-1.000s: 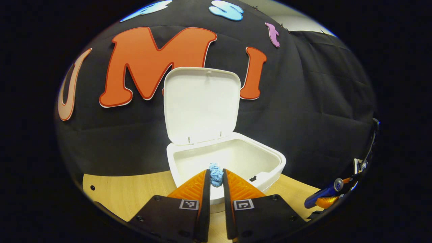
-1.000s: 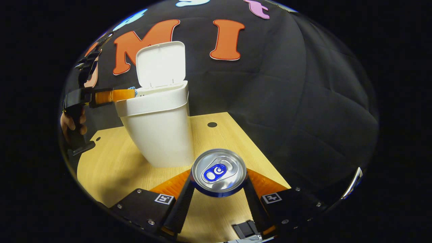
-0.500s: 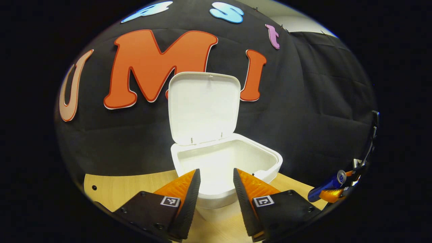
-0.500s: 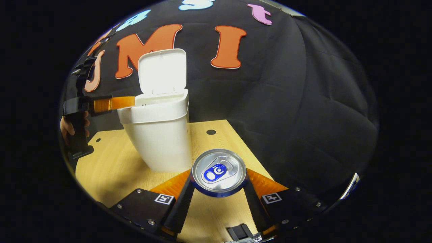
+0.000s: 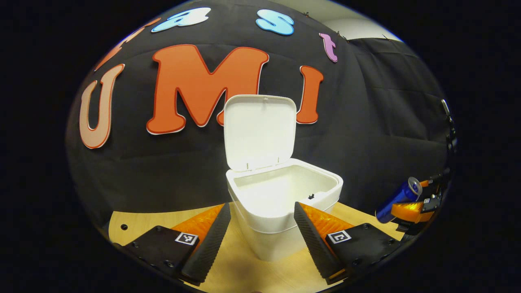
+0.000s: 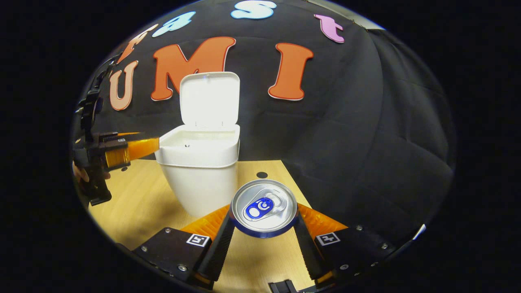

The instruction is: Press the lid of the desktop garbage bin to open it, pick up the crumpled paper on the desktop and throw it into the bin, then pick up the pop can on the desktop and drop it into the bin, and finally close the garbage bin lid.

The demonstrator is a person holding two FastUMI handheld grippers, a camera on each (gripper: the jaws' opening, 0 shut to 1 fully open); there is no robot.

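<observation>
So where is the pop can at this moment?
The pop can is clamped between the right gripper fingers, above the desktop and right of the open bin.

Black cloth wall (image 5: 386, 122) behind light wooden tabletop (image 6: 134, 203); pale wall patch (image 5: 358, 28) above.

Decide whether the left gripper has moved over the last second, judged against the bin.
Yes. The left gripper has backed away from the bin rim, with its fingers now open.

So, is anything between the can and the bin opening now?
Nothing visible blocks it. The right gripper holds the can, the lid stands upright, and the bin is open. The left gripper is open, on the bin's other side.
</observation>
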